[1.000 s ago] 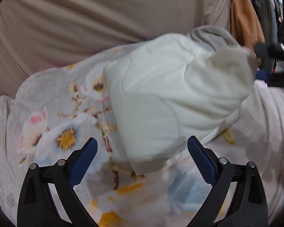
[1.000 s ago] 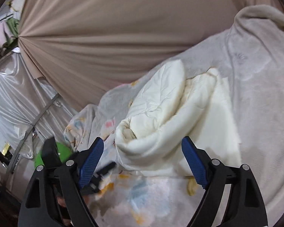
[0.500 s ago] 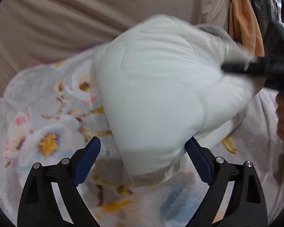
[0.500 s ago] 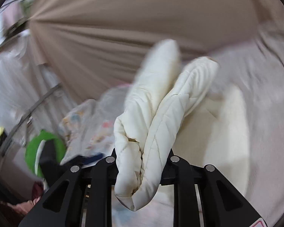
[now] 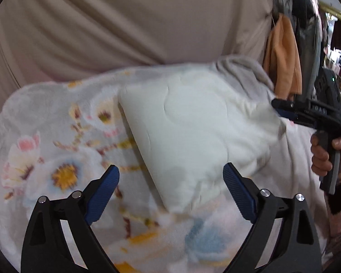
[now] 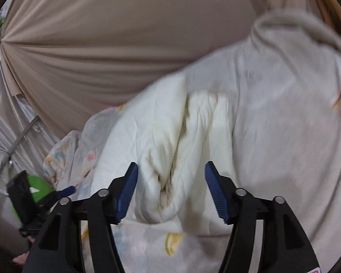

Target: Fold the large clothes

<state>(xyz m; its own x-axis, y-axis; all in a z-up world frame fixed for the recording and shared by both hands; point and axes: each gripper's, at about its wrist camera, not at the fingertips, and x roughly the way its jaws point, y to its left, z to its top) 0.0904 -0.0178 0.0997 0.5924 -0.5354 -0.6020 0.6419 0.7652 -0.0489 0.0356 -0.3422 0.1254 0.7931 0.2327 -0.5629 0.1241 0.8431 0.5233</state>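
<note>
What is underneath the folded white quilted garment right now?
The white quilted garment lies on a floral fleece blanket, which spreads out around it. Whatever sits below the blanket is covered.

From my left tongs (image 5: 171,183) I log the folded quilted garment (image 5: 193,136) lying on the flower-print blanket (image 5: 56,159), directly ahead, its near corner between the spread jaws, untouched. The draped sheet (image 5: 125,22) rises behind the blanket; hanging clothes (image 5: 283,56) sit at upper right, and the right tongs (image 5: 282,111) reach in from the right at the garment's far-right edge. From my right tongs (image 6: 171,187), the garment's folded layers (image 6: 170,147) lie between the parted jaws, blanket (image 6: 284,136) to the right, left tongs (image 6: 63,191) at lower left.
</note>
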